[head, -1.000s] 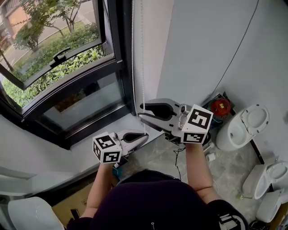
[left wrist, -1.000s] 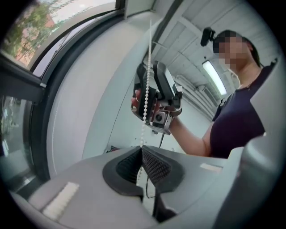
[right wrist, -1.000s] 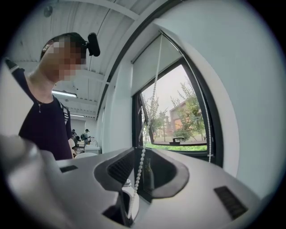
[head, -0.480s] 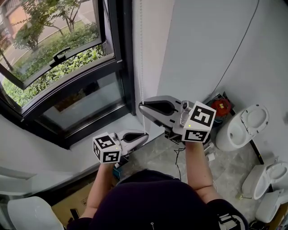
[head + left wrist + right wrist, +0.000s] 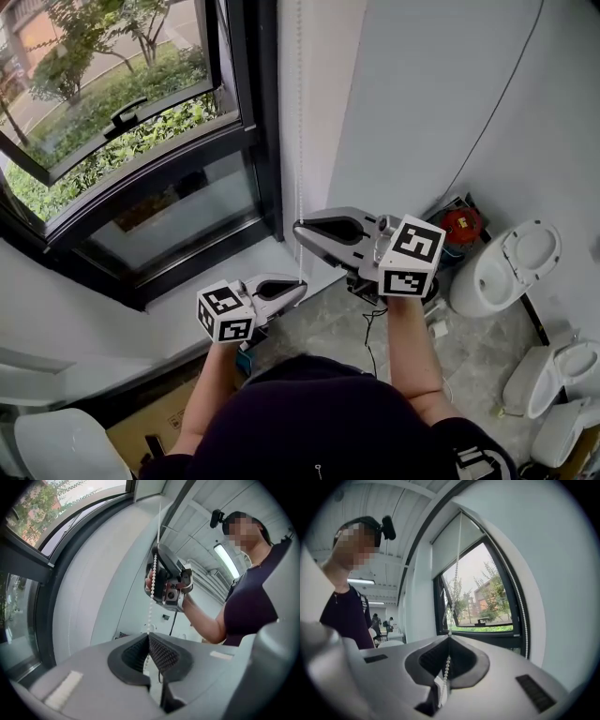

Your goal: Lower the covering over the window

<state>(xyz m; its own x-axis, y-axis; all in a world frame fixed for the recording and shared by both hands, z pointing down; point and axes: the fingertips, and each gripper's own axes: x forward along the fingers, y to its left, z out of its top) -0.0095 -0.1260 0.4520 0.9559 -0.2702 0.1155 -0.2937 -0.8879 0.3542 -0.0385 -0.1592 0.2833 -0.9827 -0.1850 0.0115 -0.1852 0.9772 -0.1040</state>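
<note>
Window frame (image 5: 264, 112) behind: bead chain (image 5: 300, 131) pinched by 2 tools; right tool (image 5: 297, 228), jaws just closed, above left tool (image 5: 302, 285).

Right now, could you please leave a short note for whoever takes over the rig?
Left gripper: shut on the bead chain, lower grip.
Right gripper: jaws have just been closing, now shut on the same chain, above the left.
Blind: covers only the top of the window.
Done: both grips set. Left to do: pull the chain to lower the blind.
</note>
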